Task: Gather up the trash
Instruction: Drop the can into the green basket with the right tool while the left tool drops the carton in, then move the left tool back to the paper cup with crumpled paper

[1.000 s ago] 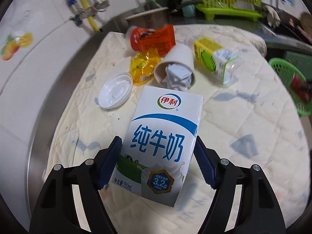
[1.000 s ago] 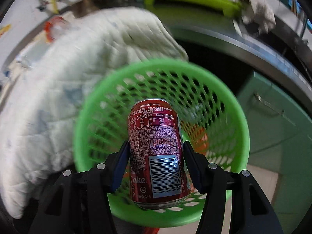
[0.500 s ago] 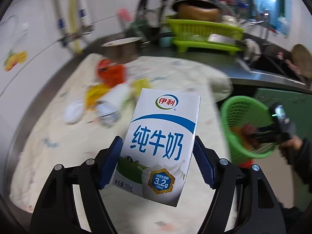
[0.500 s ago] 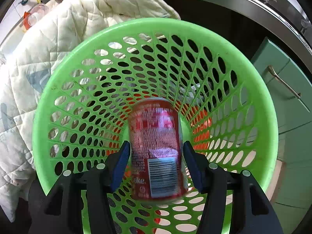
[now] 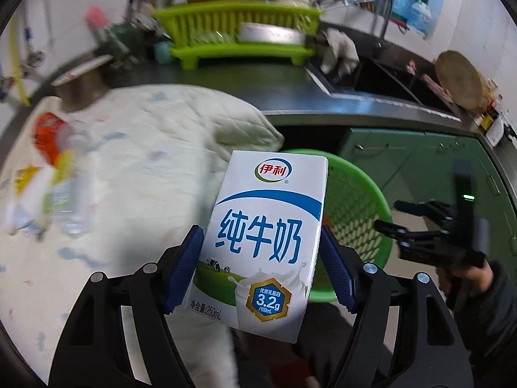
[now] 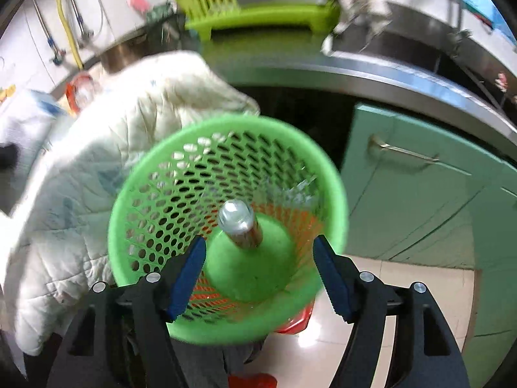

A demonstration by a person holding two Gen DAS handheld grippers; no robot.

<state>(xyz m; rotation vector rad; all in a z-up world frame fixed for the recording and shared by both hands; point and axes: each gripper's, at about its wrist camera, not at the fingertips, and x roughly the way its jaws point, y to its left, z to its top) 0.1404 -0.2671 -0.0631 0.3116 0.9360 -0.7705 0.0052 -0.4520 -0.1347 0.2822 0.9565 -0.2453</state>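
Note:
My left gripper (image 5: pixel 261 268) is shut on a white and blue milk carton (image 5: pixel 265 226), held in the air in front of the green mesh trash basket (image 5: pixel 358 200). My right gripper (image 6: pixel 258 273) is open and empty just above the basket (image 6: pixel 148 200). A red soda can (image 6: pixel 240 224) lies inside the basket on its green bottom. My right gripper also shows in the left wrist view (image 5: pixel 394 218), at the basket's right side. Blurred trash stays on the quilted cloth at the left: a clear bottle (image 5: pixel 69 194) and an orange wrapper (image 5: pixel 48 131).
The white quilted cloth (image 5: pixel 155 148) covers the counter and hangs over its edge beside the basket. A lime dish rack (image 5: pixel 239 37), a steel pot (image 5: pixel 84 87) and a sink (image 5: pixel 381 80) stand behind. Green cabinet doors (image 6: pixel 420 194) are to the right.
My right gripper opened and the soda can dropped into the basket; the gripper pulled back. My left gripper carried the milk carton right, away from the trash pile toward the basket.

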